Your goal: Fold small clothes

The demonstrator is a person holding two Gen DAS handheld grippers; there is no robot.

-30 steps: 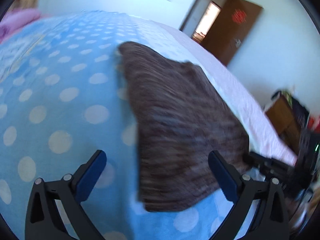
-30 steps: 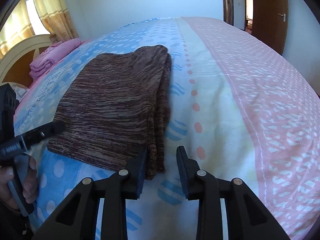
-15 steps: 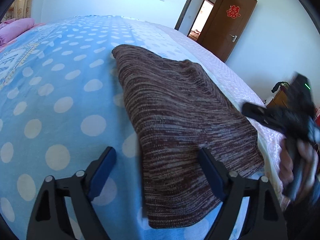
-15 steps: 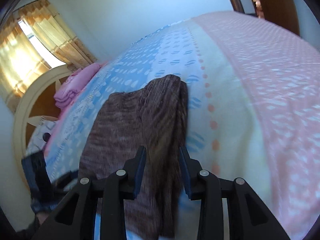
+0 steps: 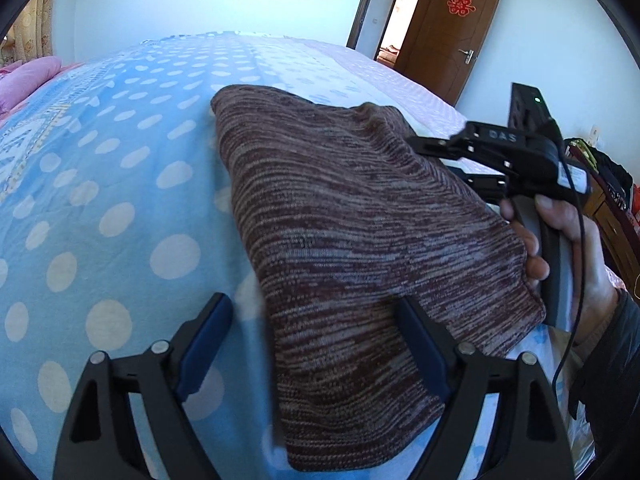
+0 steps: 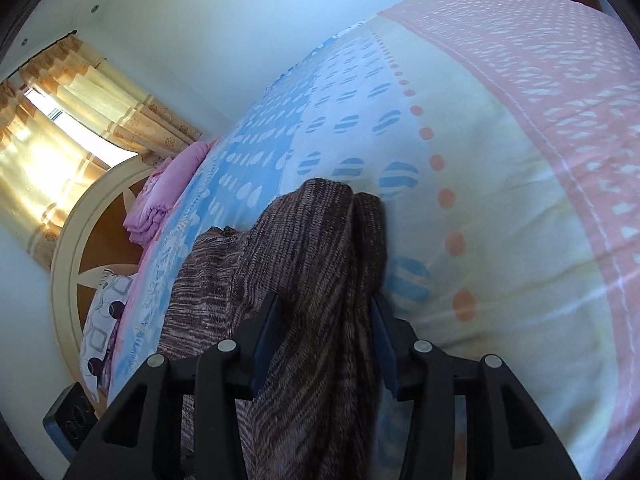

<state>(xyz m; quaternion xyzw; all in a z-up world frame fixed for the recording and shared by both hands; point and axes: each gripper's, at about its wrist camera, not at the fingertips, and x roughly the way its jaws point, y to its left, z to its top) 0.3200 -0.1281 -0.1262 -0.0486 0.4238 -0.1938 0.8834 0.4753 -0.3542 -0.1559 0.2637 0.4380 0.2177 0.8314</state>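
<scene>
Polka-dot bedspread (image 5: pixel 120 184); right tongs (image 6: pixel 326 332) clamp brown sweater (image 5: pixel 352 240); left tongs (image 5: pixel 316 344) spread wide.

The sweater (image 5: pixel 360 240) is made of coarse, marled knit cloth, matt and ribbed. The bedspread (image 5: pixel 100 200) is soft printed cotton, smooth and matt. Both grippers (image 5: pixel 316 344) (image 6: pixel 326 334) are built of matt black plastic with blue rubbery pads and shiny metal rivets. The door (image 5: pixel 452 28) is glossy brown wood.

Your left wrist view looks low along the polka-dot blue bed (image 5: pixel 120 184) toward the brown door (image 5: pixel 448 32). Your right wrist view sits closer, tilted toward the curtained window (image 6: pixel 52 148). Both share the brown striped knit garment (image 5: pixel 360 248) (image 6: pixel 316 280).
</scene>
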